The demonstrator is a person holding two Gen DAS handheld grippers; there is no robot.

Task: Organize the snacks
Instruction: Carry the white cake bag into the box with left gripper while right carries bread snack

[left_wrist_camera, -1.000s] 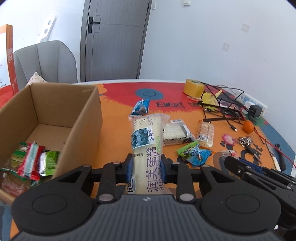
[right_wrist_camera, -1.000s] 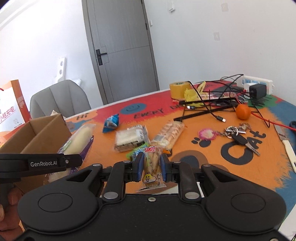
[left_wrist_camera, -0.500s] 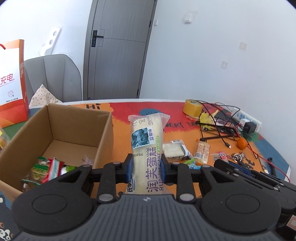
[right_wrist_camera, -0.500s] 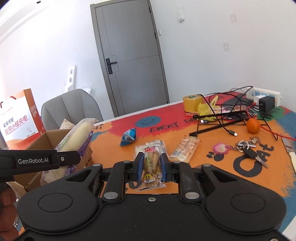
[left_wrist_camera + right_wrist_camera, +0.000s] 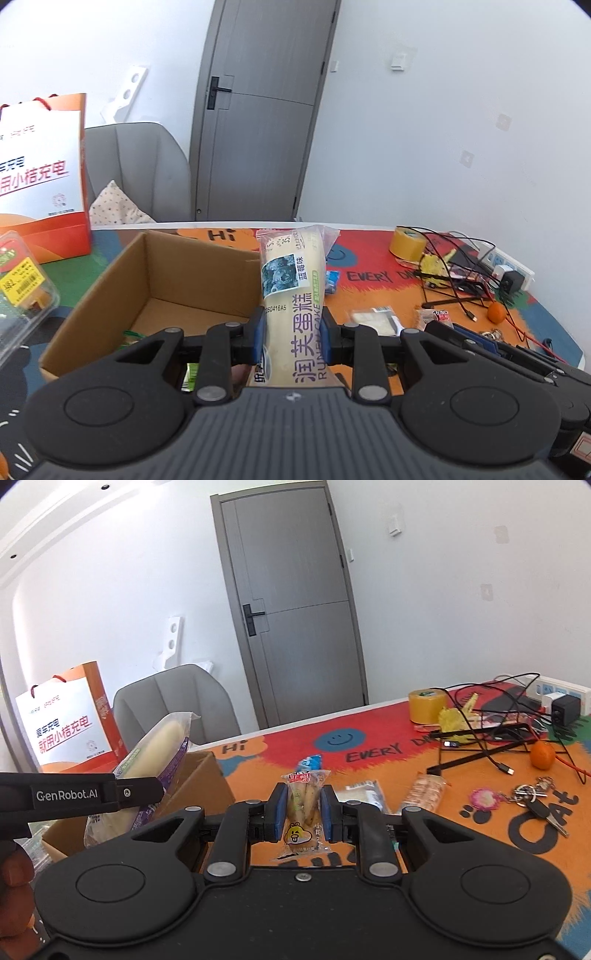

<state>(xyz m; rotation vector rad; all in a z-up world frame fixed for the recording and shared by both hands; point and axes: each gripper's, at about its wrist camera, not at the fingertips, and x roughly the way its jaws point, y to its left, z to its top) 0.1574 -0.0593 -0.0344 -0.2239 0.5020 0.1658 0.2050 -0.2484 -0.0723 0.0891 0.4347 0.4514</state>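
Observation:
My left gripper (image 5: 292, 332) is shut on a long cream cake roll (image 5: 291, 280) in a clear wrapper with purple print, held up beside the right wall of an open cardboard box (image 5: 92, 291). That same roll (image 5: 147, 764) and the box (image 5: 199, 779) show at the left of the right wrist view. My right gripper (image 5: 303, 810) is shut on a small clear snack packet (image 5: 301, 805) with a yellow cartoon face, lifted above the table. Loose snacks lie beyond: a blue packet (image 5: 308, 764), a white wafer pack (image 5: 364, 797) and a biscuit sleeve (image 5: 423, 794).
An orange-and-white paper bag (image 5: 40, 177) and a grey chair (image 5: 140, 170) stand behind the box. A clear plastic container (image 5: 22, 288) sits at the left. Tape roll (image 5: 426, 705), cables (image 5: 491, 723), a tangerine (image 5: 542, 755) and keys (image 5: 535, 801) crowd the right.
Both grippers have risen with their snacks still held. The left one has moved back from the box, so more of the box, paper bag and chair is in view.

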